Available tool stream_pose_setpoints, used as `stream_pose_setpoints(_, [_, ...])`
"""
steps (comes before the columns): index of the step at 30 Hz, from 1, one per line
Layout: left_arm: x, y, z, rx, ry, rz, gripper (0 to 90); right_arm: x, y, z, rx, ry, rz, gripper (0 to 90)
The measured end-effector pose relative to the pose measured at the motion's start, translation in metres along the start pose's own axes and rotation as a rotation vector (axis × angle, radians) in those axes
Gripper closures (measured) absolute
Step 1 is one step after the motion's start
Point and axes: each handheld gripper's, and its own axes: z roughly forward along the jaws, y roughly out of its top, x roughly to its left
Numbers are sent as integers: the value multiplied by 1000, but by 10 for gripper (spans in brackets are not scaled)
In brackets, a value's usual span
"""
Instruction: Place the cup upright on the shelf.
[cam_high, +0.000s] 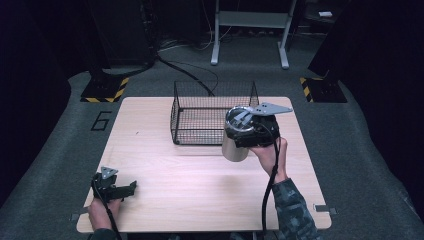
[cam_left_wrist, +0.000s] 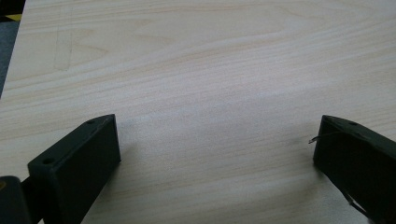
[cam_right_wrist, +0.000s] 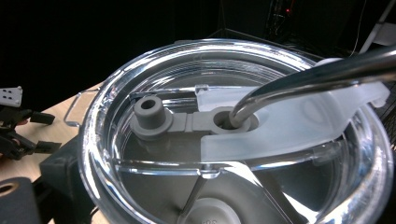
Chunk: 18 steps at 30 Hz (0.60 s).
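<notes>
While left gripper (cam_high: 131, 188) rests, right gripper (cam_high: 239, 131) clamps tumbler (cam_high: 235, 146).

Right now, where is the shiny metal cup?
In the high view the metal cup is on the right side, held up by the right gripper just in front of the wire basket, near its right corner.

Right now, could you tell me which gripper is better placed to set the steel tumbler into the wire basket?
The right gripper: it already grips the steel tumbler beside the wire basket. The left gripper sits open near the table's near-left corner.
</notes>
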Motion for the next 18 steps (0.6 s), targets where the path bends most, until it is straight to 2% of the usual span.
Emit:
stream_pose_setpoints(12, [0,0,0,0,0,1,4,-6,18,8,3,-6,-2,40])
stream_pose_setpoints(14, [0,0,0,0,0,0,4,-8,22,10,3,-7,-20,40])
stream_pose_setpoints(18, [0,0,0,0,-1,0,4,-10,28,17,18,-15,-16,40])
